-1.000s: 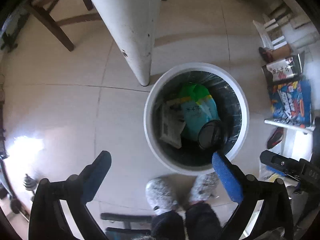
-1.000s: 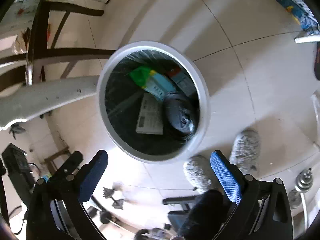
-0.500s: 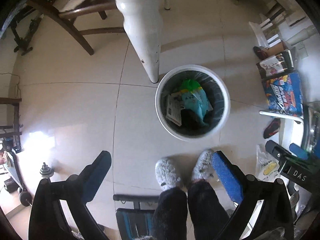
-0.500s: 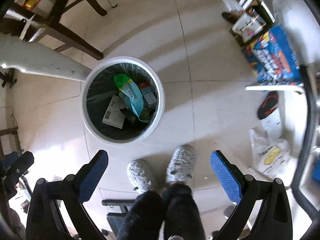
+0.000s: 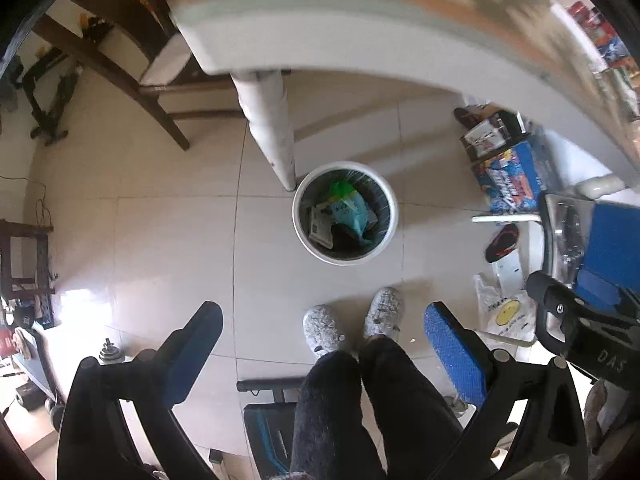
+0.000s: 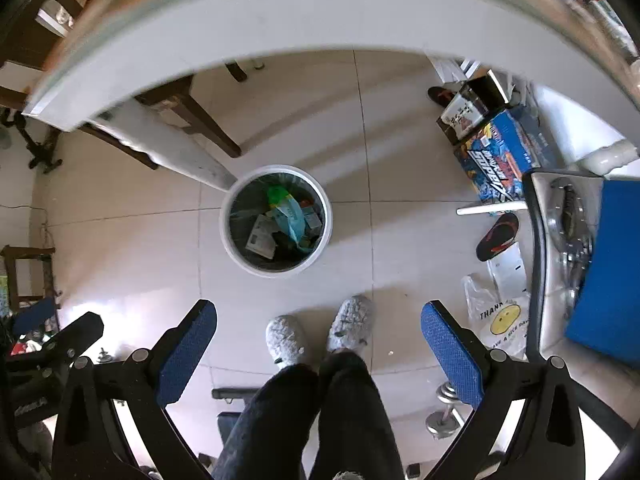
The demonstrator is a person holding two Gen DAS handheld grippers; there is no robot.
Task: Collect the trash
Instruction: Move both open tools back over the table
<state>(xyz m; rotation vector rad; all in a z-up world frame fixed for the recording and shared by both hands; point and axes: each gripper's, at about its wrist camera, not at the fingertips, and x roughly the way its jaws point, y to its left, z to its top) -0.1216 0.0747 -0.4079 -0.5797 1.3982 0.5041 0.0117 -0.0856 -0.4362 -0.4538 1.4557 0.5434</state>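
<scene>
Bin [image 5: 346,213] beside table leg [image 5: 269,128], trash inside, feet [image 5: 352,320] apparently just before it

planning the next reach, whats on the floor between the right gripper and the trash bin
In the right wrist view, only the person's two grey slippers and bare floor tile lie between the open right gripper and the trash bin.

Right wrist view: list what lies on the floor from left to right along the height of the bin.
Trash bin → black flip-flop → blue mat.
</scene>
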